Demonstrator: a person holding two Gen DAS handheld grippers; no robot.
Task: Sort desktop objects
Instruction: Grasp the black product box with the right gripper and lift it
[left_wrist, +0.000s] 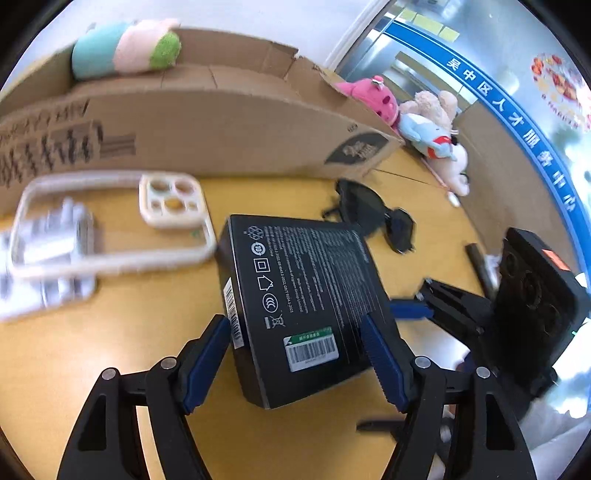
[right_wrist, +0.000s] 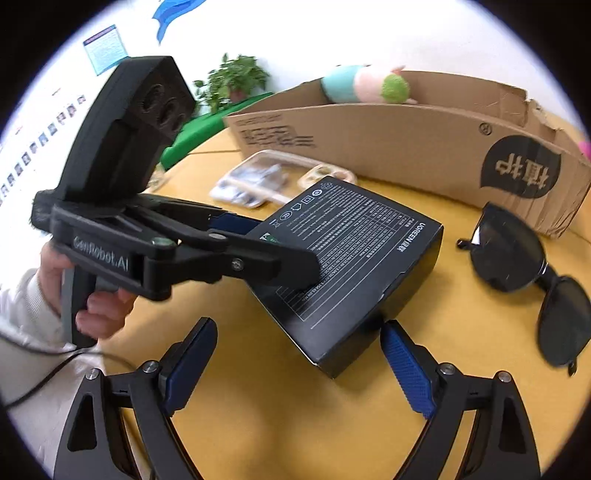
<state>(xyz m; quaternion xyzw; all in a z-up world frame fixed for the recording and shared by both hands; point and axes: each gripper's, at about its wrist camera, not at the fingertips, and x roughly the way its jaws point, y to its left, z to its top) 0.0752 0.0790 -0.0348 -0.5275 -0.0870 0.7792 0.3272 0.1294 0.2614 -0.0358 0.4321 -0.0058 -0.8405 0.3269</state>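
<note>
A black UGREEN box (left_wrist: 306, 295) lies on the yellow table, label side up. My left gripper (left_wrist: 299, 332) has a blue pad on each side of the box and is shut on it; in the right wrist view the left gripper (right_wrist: 266, 240) reaches in from the left and clamps the box (right_wrist: 354, 258). My right gripper (right_wrist: 299, 354) is open, its fingers just short of the box's near corner. Black sunglasses (right_wrist: 528, 277) lie right of the box. A clear phone case (left_wrist: 110, 221) lies to the left over a silver packet (left_wrist: 48, 258).
A long cardboard box (left_wrist: 207, 129) with a plush toy (left_wrist: 125, 48) stands along the back of the table. More plush toys (left_wrist: 424, 125) lie at its right end. The right gripper's body (left_wrist: 532, 306) is at the right. A potted plant (right_wrist: 236, 81) stands far back.
</note>
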